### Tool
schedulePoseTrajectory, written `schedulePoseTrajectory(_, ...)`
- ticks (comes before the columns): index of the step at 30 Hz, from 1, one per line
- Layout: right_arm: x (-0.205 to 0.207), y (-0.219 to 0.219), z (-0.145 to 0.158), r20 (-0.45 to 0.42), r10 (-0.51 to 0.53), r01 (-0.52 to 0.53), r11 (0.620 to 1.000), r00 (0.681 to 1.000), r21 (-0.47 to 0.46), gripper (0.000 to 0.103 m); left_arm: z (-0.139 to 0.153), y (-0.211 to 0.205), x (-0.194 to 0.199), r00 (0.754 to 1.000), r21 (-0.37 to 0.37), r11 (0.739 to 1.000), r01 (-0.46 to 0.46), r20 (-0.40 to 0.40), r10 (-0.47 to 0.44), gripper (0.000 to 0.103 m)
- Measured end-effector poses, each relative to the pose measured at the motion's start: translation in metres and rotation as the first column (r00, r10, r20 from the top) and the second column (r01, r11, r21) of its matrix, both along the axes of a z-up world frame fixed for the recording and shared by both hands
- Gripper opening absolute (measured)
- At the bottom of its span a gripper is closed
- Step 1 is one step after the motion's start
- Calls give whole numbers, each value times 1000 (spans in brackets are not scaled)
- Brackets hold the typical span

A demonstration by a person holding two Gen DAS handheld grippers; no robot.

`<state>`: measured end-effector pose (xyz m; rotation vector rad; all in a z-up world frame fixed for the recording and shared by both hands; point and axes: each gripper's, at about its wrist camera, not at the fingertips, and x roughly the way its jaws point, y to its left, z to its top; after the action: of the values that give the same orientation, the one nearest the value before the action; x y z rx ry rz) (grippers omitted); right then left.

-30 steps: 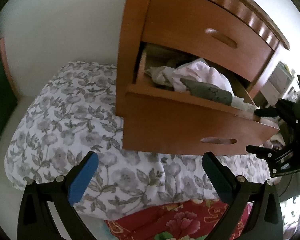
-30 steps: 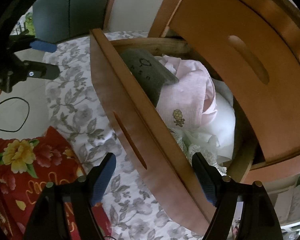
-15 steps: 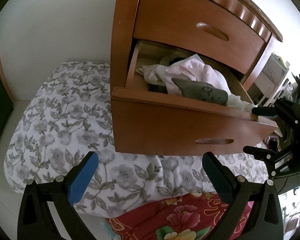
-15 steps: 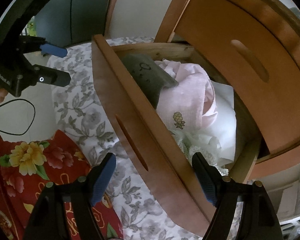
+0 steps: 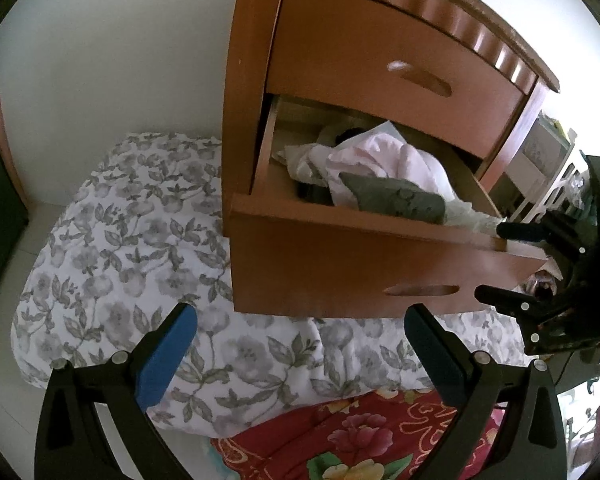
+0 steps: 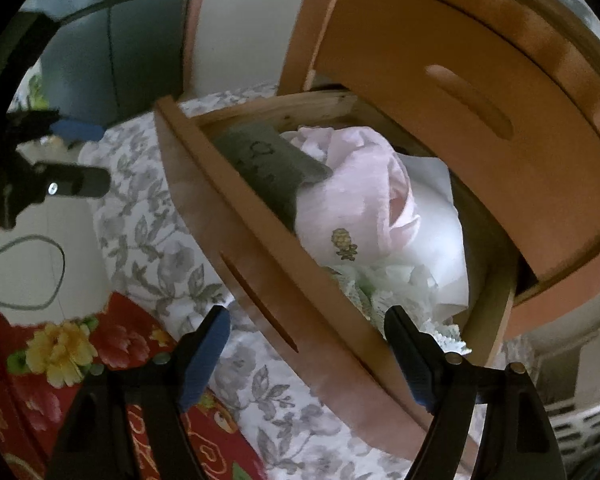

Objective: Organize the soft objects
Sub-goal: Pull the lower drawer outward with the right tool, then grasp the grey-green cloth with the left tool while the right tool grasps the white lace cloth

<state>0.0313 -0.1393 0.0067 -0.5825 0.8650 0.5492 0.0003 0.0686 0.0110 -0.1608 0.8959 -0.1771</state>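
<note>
The wooden dresser's lower drawer (image 5: 340,272) stands pulled out. Inside lie a pink garment (image 5: 380,156) with a small embroidered pineapple (image 6: 344,244), a folded grey cloth (image 5: 396,200) (image 6: 268,168) against the drawer front, white fabric (image 6: 432,216) and white lace (image 6: 400,300). My left gripper (image 5: 300,320) is open and empty, low in front of the drawer over the quilt. My right gripper (image 6: 308,320) is open too, its fingers on either side of the drawer front's right end, touching nothing. Each gripper also shows in the other's view: the right gripper (image 5: 508,266), the left gripper (image 6: 88,156).
The upper drawer (image 5: 380,60) is shut. A grey-flowered white quilt (image 5: 120,260) lies under the open drawer, with a red floral blanket (image 5: 360,432) nearer me. A cable (image 6: 56,272) crosses the pale floor at left. A white slotted basket (image 6: 580,420) stands at right.
The right wrist view has rolled, so the drawer looks more tilted. In the left view the dresser has slid a little leftward. Both grippers stay open; the cloths have not moved.
</note>
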Motion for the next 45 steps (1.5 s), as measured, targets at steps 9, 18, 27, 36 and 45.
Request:
schedulePoseTrajectory(9, -1, -28, 23, 13, -227, 222, 962, 974, 162, 94, 18, -6, -4, 999, -52, 998, -22, 45, 24, 103)
schedulePoseTrajectory(18, 2, -49, 40, 1, -363, 352, 904, 932, 243, 103, 38, -27, 1, 997, -22, 1000, -3, 80, 4, 103)
schedulePoseTrajectory(27, 4, -59, 45, -9, -389, 374, 878, 921, 300, 103, 54, -30, 21, 994, -77, 996, -42, 98, 50, 103)
schedulePoseTrajectory(36, 35, -74, 52, -50, -464, 456, 837, 885, 302, 103, 62, -30, 66, 999, -37, 999, -28, 36, 30, 103)
schedulePoseTrajectory(45, 61, -69, 31, -109, -405, 419, 873, 908, 250, 101, 42, -40, 114, 981, -20, 998, 63, -180, -66, 103)
